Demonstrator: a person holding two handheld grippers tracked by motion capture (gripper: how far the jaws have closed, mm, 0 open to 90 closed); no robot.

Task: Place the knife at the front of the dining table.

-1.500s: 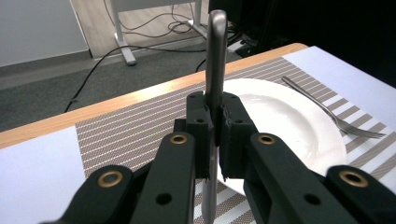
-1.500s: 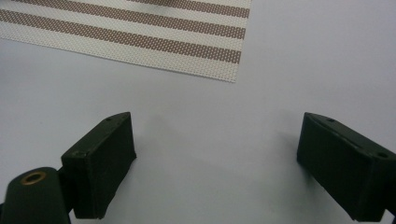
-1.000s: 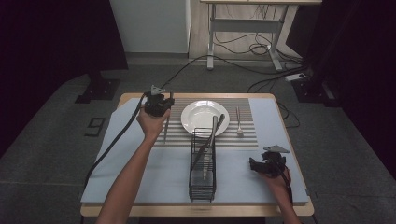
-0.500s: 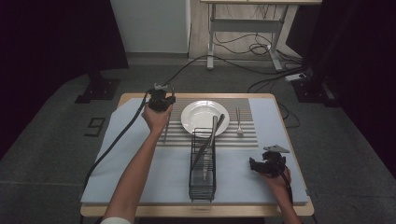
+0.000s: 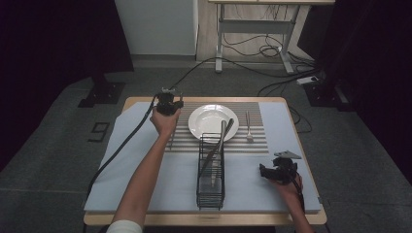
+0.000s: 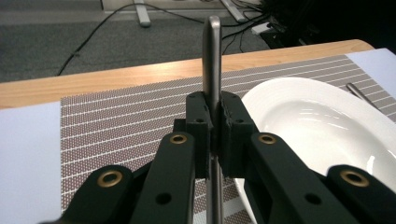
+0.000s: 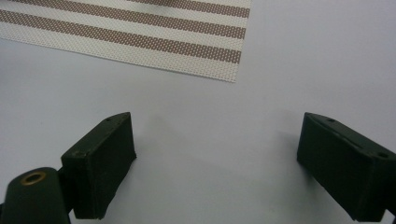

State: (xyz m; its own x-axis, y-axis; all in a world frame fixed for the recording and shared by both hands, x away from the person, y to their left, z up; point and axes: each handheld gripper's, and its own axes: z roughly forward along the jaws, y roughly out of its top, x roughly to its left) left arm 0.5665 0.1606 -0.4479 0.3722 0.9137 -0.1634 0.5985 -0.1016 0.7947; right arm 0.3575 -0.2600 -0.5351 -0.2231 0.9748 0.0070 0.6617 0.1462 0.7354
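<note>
- The counter point(image 5: 306, 213), under a pale cloth point(image 5: 145, 179), carries a striped placemat point(image 5: 252, 145). The high view takes in all of it; the gripper views give close detail.
- On the placemat sits a white plate point(image 5: 206, 119), with a fork point(image 5: 248, 127) to its right. In front stands a black wire rack point(image 5: 211, 170) with utensils leaning in it.
- The left gripper point(image 5: 167, 103) hangs over the placemat's left edge. The left gripper view shows its jaws clamped tight on a metal utensil handle point(image 6: 213, 56), held upright just beside the plate point(image 6: 322, 121).
- The right gripper point(image 5: 278, 171) rests near the counter's right front corner. The right gripper view shows its jaws spread wide over bare cloth, touching nothing.
- Compared with a second ago, the left gripper has shifted left and lower; the right one has not moved.
</note>
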